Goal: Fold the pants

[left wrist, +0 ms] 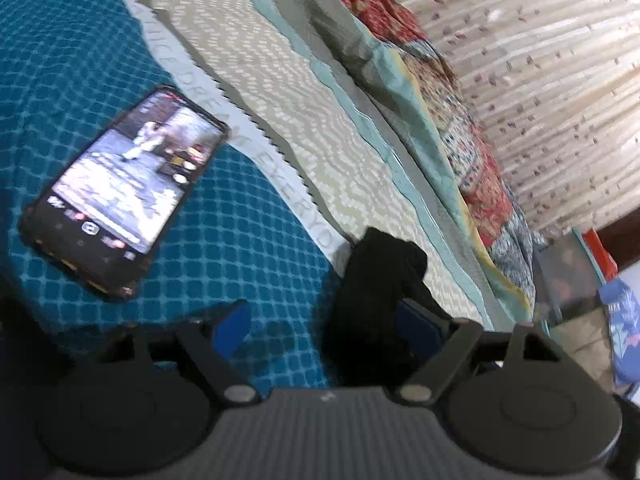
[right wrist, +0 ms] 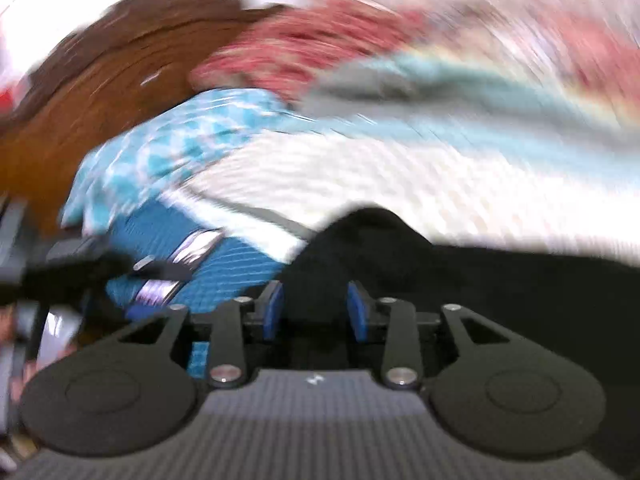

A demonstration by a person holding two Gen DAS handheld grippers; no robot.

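The black pants (right wrist: pixel 460 280) lie on the bed, bunched between both tongs. Your right tongs (right wrist: pixel 314 312) stand narrow with dark cloth between the pads; whether they pinch it, I cannot tell. Your left tongs (left wrist: pixel 320 328) stand wide, cloth against one finger only. Judging by this, close both firmly on an edge before lifting, and steer clear of the phone (left wrist: pixel 124 192). The bedsheet (left wrist: pixel 240 240) band reads partly "DREAM EVERY".
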